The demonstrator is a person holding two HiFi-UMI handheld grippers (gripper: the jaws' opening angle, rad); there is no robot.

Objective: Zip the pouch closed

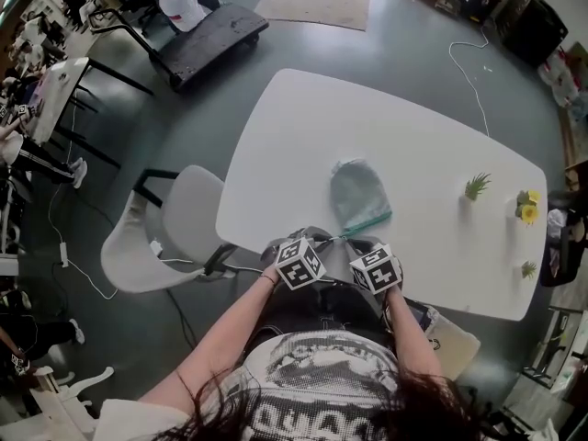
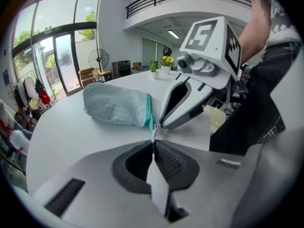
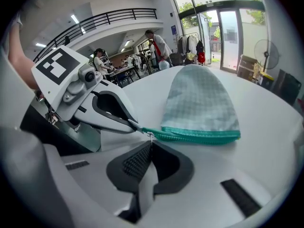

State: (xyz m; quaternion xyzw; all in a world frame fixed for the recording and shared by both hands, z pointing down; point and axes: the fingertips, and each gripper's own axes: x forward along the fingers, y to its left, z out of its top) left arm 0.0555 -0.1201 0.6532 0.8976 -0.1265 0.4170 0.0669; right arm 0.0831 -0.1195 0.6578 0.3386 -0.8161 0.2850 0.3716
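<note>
Two grippers clamping at one end of the pouch's zipper

Pouch [image 1: 358, 194], pale blue-green check fabric, is lying flat on the white table [image 1: 303, 136] close to the table's near edge, its rounded end pointing away from the person. Its teal zipper [image 3: 199, 137] is running along the straight edge that is facing the person. Whether the teeth are meshing along the full length cannot be told.

Right gripper [image 3: 151, 137] is pinching the small metal zipper pull [image 3: 150, 135] at the zipper's end, its jaws pressing together on it. Left gripper [image 3: 134, 125] is reaching in from the other side, jaws likewise squeezed together, and is gripping the teal tail of the zipper just beside the pull. The two sets of tips are nearly touching each other.

Both marker cubes [image 1: 299, 263] are sitting side by side just off the table's near edge in the head view, the person's forearms [image 1: 234, 338] angling down toward them.

Farther out, small potted plants [image 1: 476, 186] and a yellow flower [image 1: 526, 211] are standing along the table's right side, well apart from the pouch. One pale chair [image 1: 170, 232] is standing at the table's left corner.
</note>
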